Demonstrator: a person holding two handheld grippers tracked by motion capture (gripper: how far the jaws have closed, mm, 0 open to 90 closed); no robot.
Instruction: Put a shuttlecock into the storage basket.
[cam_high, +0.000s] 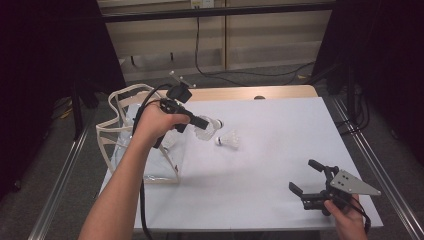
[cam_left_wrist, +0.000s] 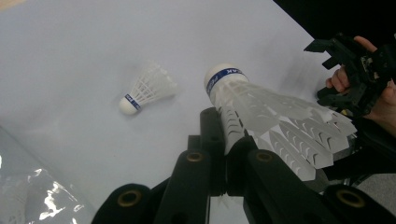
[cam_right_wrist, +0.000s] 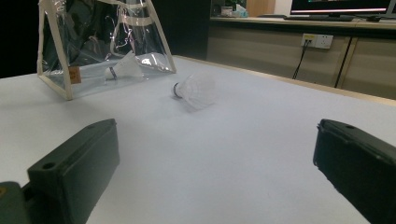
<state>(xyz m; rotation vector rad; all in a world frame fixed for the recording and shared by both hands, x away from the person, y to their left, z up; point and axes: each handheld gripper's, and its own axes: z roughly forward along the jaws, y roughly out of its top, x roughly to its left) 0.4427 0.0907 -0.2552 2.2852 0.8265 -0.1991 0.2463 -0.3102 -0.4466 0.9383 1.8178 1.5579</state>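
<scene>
Above the left half of the white table (cam_high: 280, 165), the left gripper (cam_high: 199, 122) is held off the surface by the person's left hand (cam_high: 152, 122). The forearm rises steeply from the bottom edge, wrist bent so the jaws point rightward and slightly down. The jaws are clamped on a white shuttlecock (cam_left_wrist: 261, 116), pinching its feather skirt near the stem. In the left gripper view the cork end with its blue band points away from the jaws, out over the table.

A second shuttlecock (cam_high: 229, 140) lies on its side on the table, just right of the held one and apart from it. A clear plastic bag (cam_high: 131, 135) with cream trim stands at the table's left edge, just beside the left hand; another shuttlecock (cam_right_wrist: 123, 69) shows inside it.

At the near right corner the right gripper (cam_high: 312, 180) sits low — jaws spread wide, nothing between them. The right hand (cam_high: 347, 217) grips it from behind, fingers wrapped round the body.
</scene>
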